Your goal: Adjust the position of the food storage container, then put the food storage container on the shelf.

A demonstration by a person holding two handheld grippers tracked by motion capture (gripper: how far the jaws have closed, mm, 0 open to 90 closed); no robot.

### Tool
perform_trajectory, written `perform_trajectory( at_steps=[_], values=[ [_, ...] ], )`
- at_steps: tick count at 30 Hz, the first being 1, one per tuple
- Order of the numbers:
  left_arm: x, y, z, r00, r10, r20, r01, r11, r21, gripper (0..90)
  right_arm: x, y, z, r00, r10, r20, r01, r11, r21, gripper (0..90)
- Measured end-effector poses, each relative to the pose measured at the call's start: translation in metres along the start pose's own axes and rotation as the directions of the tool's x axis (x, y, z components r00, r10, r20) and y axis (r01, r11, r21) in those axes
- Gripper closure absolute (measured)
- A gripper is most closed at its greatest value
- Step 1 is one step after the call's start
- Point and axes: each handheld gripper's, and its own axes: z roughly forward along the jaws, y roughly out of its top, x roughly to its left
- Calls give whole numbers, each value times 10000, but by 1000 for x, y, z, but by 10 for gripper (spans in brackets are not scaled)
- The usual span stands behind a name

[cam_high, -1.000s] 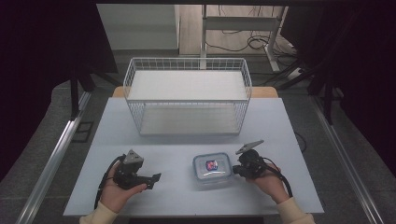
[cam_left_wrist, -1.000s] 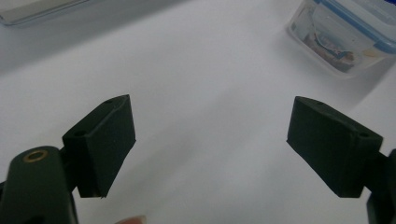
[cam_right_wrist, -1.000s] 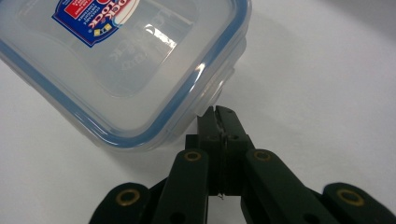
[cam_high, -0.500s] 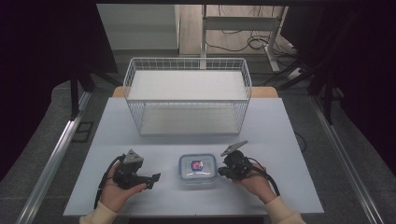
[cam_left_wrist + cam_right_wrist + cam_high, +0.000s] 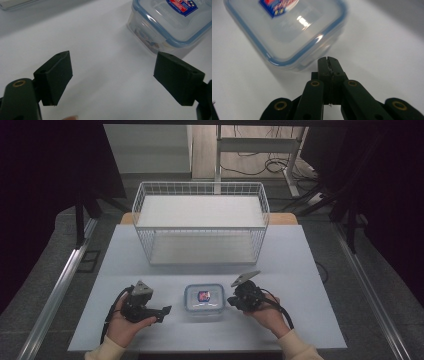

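Pressing together with nothing between them, the right gripper's (image 5: 328, 60) 2 jaws sit tip-first against the side wall of the clear food container (image 5: 203, 300), so the step in hand looks like nudging it sideways. The left gripper (image 5: 112, 75) waits just beside the box's other side, jaws wide apart and empty. Next, that open pair probably needs to straddle a corner. Bare table (image 5: 300, 270) lies all around; the wire basket (image 5: 200, 222) stands well apart behind.
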Motion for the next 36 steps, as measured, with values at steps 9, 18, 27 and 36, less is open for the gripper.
perform_trajectory(
  at_steps=[9, 18, 27, 36],
  values=[
    [3, -1, 1, 9999, -94, -75, 94, 10000, 25, 156, -9, -22, -30, 9942, 1018, 348, -977, 9897, -1045, 629],
    [8, -1, -3, 9997, -226, -66, 226, 9997, -73, 177, -19, -24, -31, 9688, 2479, 17, -2450, 9584, -1464, 246],
    [8, 0, -4, 9986, -481, 220, 492, 9975, -513, 177, -17, -22, -31, 9647, 2567, -597, -2627, 9547, -1401, 200],
    [9, 3, -9, 9982, -532, 291, 560, 9928, -1058, 206, -15, -21, -28, 9605, 2662, -811, -2760, 9486, -1550, 191]
  ],
)
